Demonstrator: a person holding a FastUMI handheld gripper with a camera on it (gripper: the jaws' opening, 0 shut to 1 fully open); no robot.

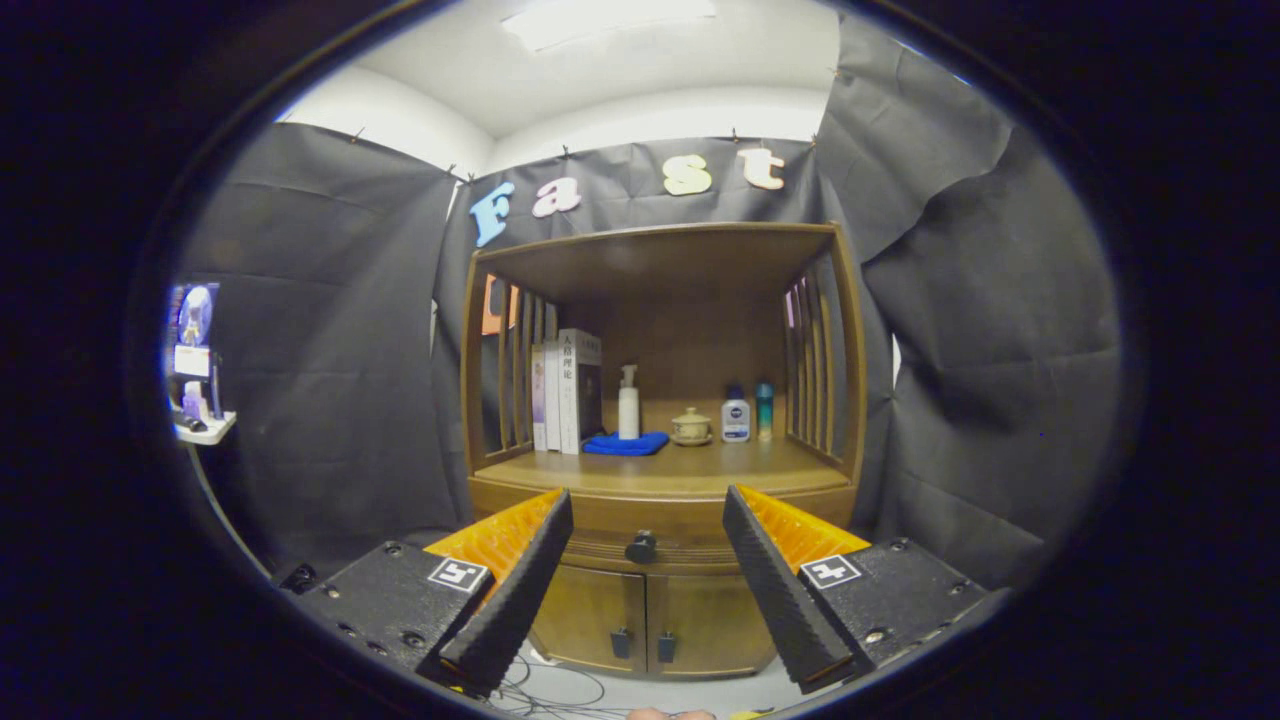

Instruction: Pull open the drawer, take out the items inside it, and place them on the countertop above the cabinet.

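Drawer [655,545]: closed, front flush with the cabinet [660,400], directly below the bench [670,470]. The knob [641,547] sits at the centre of the drawer front. It lies between the two fingers and beyond their tips, not touched by either.

Gripper [648,505]: jaws spread wide, holding nothing. The fingers [520,580] point at the cabinet front from some way off, one to each side of the knob.

Below the drawer: two doors [650,620], both shut, each with a small dark handle near the centre seam.

On the bench, under the cabinet's upper shelf and between its slatted side panels:
- books [568,390], upright, against the left slats;
- blue cloth [626,443], flat, just right of the books;
- pump bottle [628,402], upright, standing on or just behind the cloth;
- lidded cup [691,426] on a saucer, right of the cloth;
- small white bottle [736,420], next to the cup;
- teal bottle [764,410], just beside the white one, near the right slats.

Cables [545,690] lie on the floor in front of the cabinet. A small wall shelf [205,430] with objects too small to identify hangs well to the left.
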